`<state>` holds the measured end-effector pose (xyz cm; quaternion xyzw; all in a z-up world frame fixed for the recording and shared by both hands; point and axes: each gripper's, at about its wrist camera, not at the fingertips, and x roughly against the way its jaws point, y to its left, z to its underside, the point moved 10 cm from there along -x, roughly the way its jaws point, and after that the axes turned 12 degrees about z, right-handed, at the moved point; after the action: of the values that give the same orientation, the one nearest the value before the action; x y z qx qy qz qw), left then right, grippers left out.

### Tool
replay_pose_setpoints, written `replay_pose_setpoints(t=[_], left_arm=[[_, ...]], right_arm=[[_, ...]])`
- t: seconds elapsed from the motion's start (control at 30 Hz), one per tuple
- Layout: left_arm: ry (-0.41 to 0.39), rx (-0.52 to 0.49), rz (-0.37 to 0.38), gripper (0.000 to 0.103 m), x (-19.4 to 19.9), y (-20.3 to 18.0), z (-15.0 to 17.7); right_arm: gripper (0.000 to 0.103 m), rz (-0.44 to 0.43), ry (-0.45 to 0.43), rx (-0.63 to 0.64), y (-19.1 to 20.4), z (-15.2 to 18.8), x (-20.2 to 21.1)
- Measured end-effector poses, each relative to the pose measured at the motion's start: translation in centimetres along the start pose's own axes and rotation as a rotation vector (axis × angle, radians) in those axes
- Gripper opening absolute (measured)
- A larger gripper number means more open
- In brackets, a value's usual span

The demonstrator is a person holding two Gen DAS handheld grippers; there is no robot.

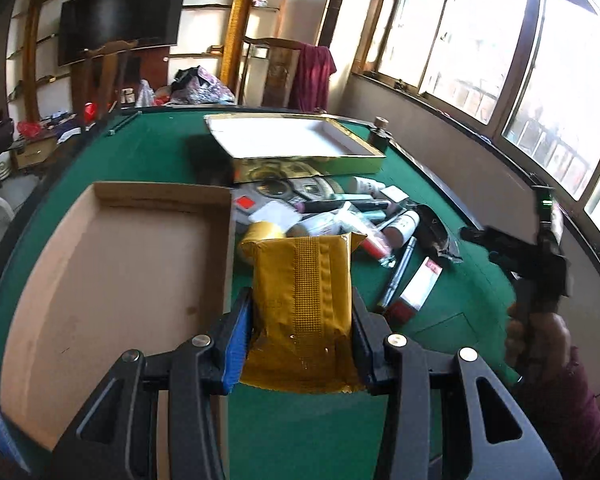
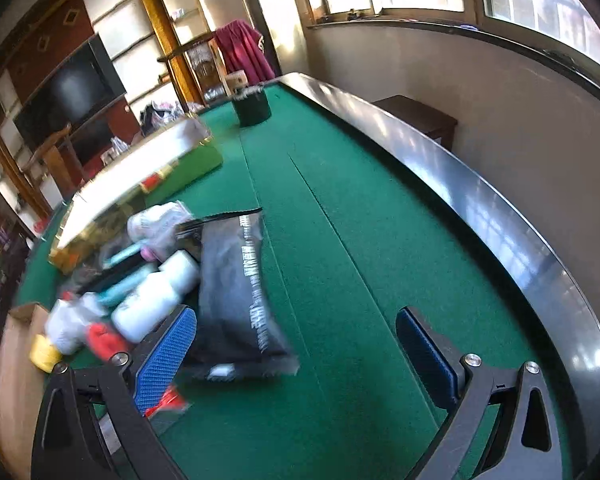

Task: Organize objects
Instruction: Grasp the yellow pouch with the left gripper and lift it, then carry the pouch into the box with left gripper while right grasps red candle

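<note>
So: gold pouch (image 1: 300, 300) sits between the left gripper's (image 1: 300, 320) blue pads, both pads pressed on its sides – clamped, held up off the felt. Pouch is crinkly foil w/ an embossed dotted strip down the middle; top edge folded, bottom seam flared out below the pads. It hangs just right of the cardboard tray's (image 1: 112, 280) right wall, in front of the pile (image 1: 340, 216).

Tray is plain brown card, shallow, rectangular, inside bare. Pile is a jumble of small toiletries: white bottles, thin tubes, a pen-like stick, a red-and-white carton (image 1: 418, 288), a black sachet (image 2: 236, 288) w/ white print, glossy and flat. Behind the pile a gold box (image 1: 300, 148), shiny foil sides, white inside. A dark cup (image 2: 253, 108) stands further back nr the table edge.

Right gripper (image 2: 296, 352) hovers over the felt w/ jaws wide apart, nothing pressed between; its left pad is just beside the sachet's lower corner, touching or not I can't tell. In the left view it shows at right, held by a hand (image 1: 540, 344) in a maroon sleeve.

Table (image 2: 360, 240) is green felt w/ a smooth dark glossy rim.
</note>
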<state>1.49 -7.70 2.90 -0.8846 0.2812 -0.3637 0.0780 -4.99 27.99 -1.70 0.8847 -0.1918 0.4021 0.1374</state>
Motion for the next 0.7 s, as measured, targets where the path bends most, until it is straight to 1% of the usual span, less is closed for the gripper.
replay_pose_setpoints(t=[0.07,0.1,0.13,0.2,0.33,0.37,0.4,0.47,0.53,0.57,0.63,0.67,0.7], left_arm=[[-0.012,0.014,-0.009,0.043,0.8,1.0,0.3],[-0.017,0.025,-0.003,0.043,1.2,1.4,0.4],[-0.021,0.039,0.004,0.043,1.3,1.8,0.6],[-0.022,0.062,0.008,0.043,1.3,2.4,0.8],[-0.028,0.066,0.002,0.043,1.9,2.8,1.6],[-0.031,0.067,-0.005,0.043,2.1,3.0,1.7],[-0.034,0.068,-0.01,0.043,2.5,3.2,1.8],[-0.041,0.075,-0.028,0.043,3.2,3.9,2.0],[-0.041,0.083,-0.038,0.043,3.6,4.5,2.1],[-0.039,0.088,-0.044,0.043,3.8,4.8,2.3],[-0.033,0.1,-0.052,0.043,3.8,5.5,2.6],[-0.031,0.107,-0.053,0.043,3.8,5.7,2.7],[-0.029,0.114,-0.053,0.043,3.8,5.8,2.9]], right_arm=[[0.102,-0.09,-0.017,0.002,1.4,0.9,3.0],[0.102,-0.12,-0.018,0.021,2.3,1.4,4.0],[0.102,-0.144,-0.021,0.055,3.6,1.8,4.9],[0.102,-0.179,-0.026,0.193,7.6,2.5,6.2],[0.101,-0.189,-0.031,0.438,14.1,3.7,6.3],[0.101,-0.177,-0.043,0.512,15.8,4.1,5.9],[0.1,-0.14,-0.065,0.59,17.2,4.3,5.1],[0.094,-0.084,-0.088,0.69,18.5,4.7,3.7],[0.078,-0.065,-0.08,0.748,19.2,4.9,2.4],[0.073,-0.061,-0.068,0.775,19.6,5.1,1.6],[0.062,-0.037,-0.06,0.815,20.0,5.2,0.4],[0.06,-0.033,-0.055,0.824,20.1,5.1,-0.1],[0.054,-0.032,-0.044,0.827,20.0,5.0,-0.5]])
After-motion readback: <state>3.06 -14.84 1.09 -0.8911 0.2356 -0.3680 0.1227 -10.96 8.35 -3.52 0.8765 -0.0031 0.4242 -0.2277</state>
